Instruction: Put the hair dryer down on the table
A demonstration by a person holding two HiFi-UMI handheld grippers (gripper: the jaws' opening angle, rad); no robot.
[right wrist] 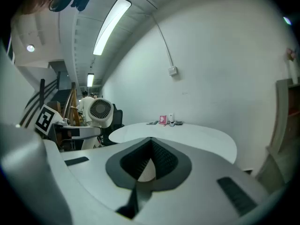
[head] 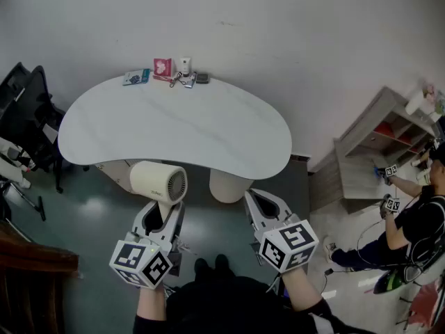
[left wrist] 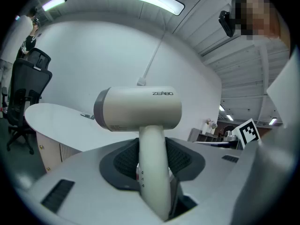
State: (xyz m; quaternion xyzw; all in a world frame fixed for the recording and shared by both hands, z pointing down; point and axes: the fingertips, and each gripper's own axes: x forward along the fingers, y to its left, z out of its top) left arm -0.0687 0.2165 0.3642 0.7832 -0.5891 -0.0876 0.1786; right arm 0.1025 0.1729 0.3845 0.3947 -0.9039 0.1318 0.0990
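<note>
left gripper (head: 164, 213): clamped on hair dryer (head: 158, 181) handle | dryer: in the air, before tabletop (head: 174, 127) near edge | right gripper (head: 259, 200): jaws seemingly together, empty

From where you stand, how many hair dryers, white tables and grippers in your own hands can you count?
hair dryer: 1
table: 1
grippers (left gripper, right gripper): 2
Total: 4
</note>
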